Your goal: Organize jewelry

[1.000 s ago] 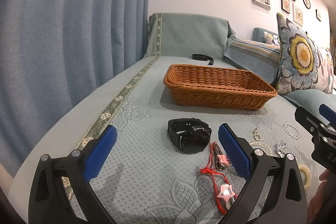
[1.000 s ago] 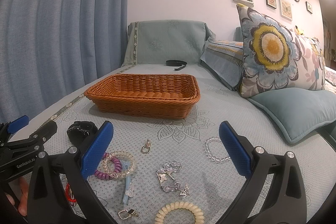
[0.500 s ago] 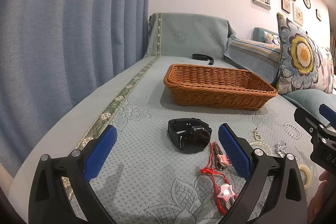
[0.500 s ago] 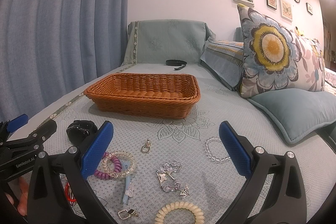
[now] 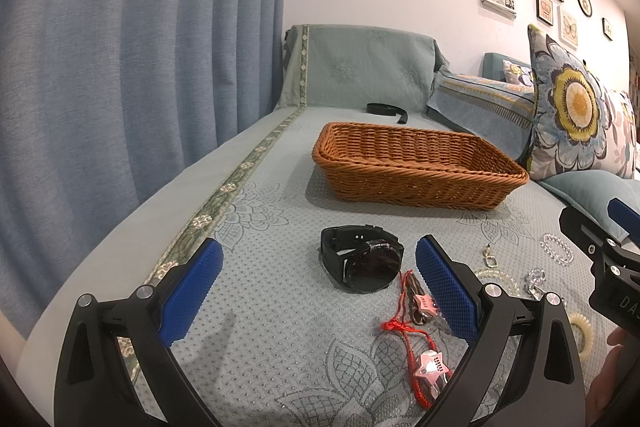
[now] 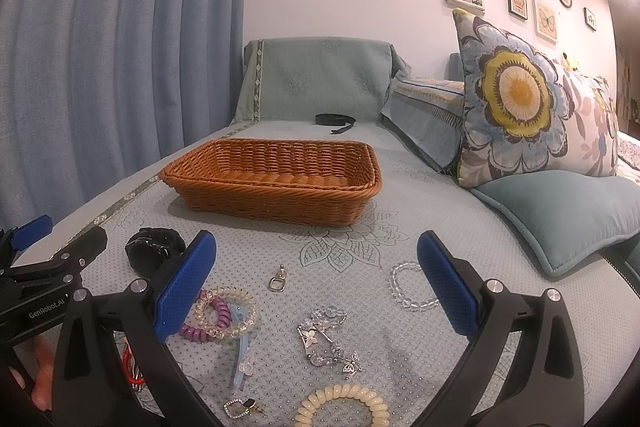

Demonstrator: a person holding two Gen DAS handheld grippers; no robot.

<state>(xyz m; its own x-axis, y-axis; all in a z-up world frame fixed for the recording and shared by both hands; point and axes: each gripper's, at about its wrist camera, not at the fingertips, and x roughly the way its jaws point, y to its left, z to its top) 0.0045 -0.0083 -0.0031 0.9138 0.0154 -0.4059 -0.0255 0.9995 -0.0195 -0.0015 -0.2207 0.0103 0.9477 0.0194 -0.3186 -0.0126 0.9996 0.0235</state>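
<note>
Left tongs (image 5: 316, 287) spread wide, gripping nothing, above black watch (image 5: 362, 263) on sofa cover. Right tongs (image 6: 316, 283) likewise spread (nothing held) over scattered bracelets: clear bead bracelet (image 6: 412, 291), cream coil band (image 6: 342, 405). Wicker basket (image 6: 276, 183) beyond, apart from jewelry.

Both grippers hang side by side, low and level, fingers pointing forward. The left gripper (image 5: 316, 281) stands wide open, holding nothing. The right gripper (image 6: 316, 281), just beside it, gapes equally wide.
</note>
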